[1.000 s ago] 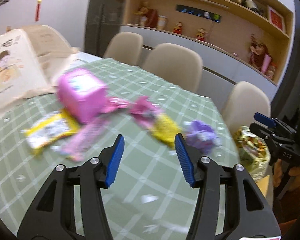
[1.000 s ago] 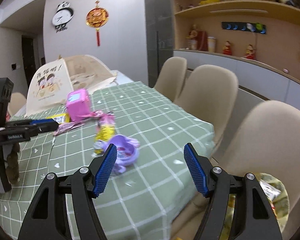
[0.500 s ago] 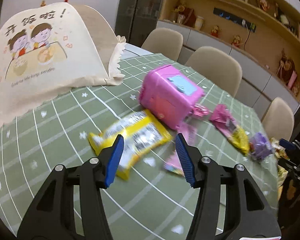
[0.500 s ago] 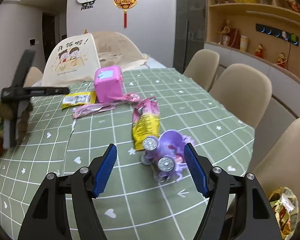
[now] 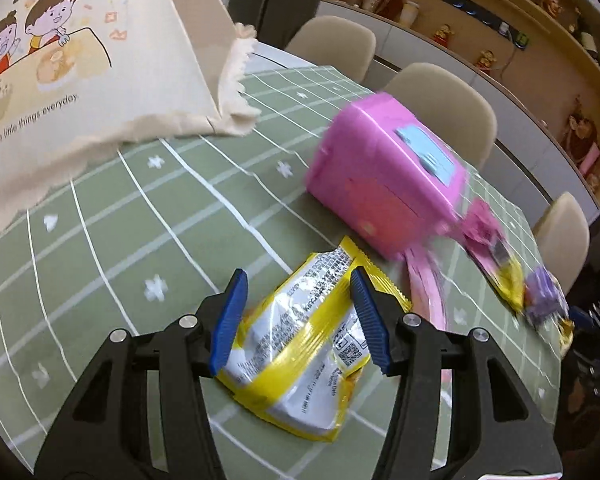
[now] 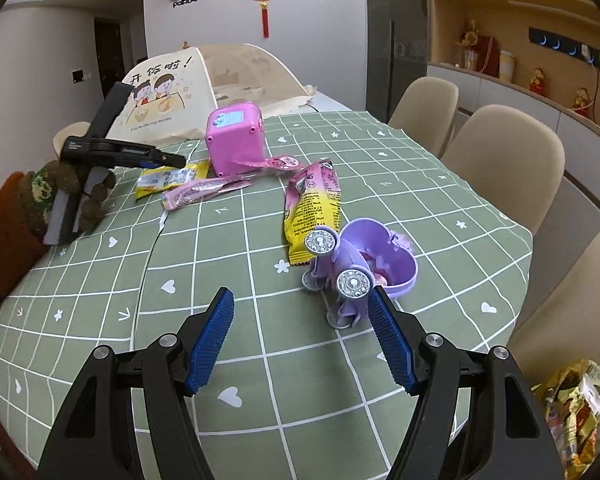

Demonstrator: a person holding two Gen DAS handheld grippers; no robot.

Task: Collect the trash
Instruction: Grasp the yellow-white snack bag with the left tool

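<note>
My left gripper had swung in over the last second, from hovering short of the litter to straddling the yellow wrapper, its blue pads spread wide on either side and not yet pinching. The wrapper lay flat between them, just in front of the pink box, so I judged the first pickup was one squeeze away. A thin crinkly film like that would probably slide or fold under the pads, so I reckoned I would need to bite an edge.

My right gripper had drifted closer to the table too, also spread and holding nothing, with the purple toy just beyond its right pad. The pink-and-yellow packet lay between that toy and the pink box, and a pink strip wrapper sat just in front of the box, beside the yellow one.

All of it rested on a green checked tablecloth. Behind the pink box stood a cream food cover with cartoon children. Beige chairs ringed the far side, with shelves of figurines beyond, and a bag of wrappers hung low off the table's near right edge.
</note>
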